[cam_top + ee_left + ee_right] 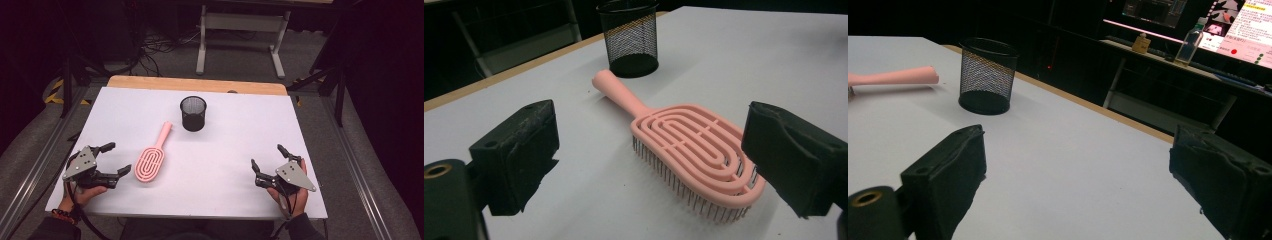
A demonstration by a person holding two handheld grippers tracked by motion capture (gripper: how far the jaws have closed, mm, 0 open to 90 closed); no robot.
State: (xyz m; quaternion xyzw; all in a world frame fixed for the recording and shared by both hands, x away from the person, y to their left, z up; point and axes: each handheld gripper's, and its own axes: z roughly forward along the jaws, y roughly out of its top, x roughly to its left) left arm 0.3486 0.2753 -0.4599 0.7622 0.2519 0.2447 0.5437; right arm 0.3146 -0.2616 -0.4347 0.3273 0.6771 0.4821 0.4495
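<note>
While I am watching from the far end, these are the readings I am taking.

Step in hand: I am judging this as the approach to a pickup; the left claw (113, 158) is lining up on the pink hairbrush (151, 158), with nothing gripped yet.

Left claw: it is standing spread and empty; in the left gripper view the left claw (651, 165) is framing the brush head, one jaw on either side and apart from it.

Right claw: the right claw (268, 159) is also standing spread and empty, resting near the front right of the white surface (240, 145), well apart from the brush.

Hairbrush: it is lying flat on the surface, bristles down, just beside the left claw, its handle pointing toward the black mesh cup (193, 113).

Mesh cup: it is standing upright and looking empty, near the back middle, just past the handle tip and not touching it.

Next move: I am expecting it to call for easing the left claw forward and down so the jaws straddle the brush, then pinching it, likely at the neck or handle, which is narrower than the head.

Count: I am counting one hairbrush, one mesh cup, two claws.
</note>
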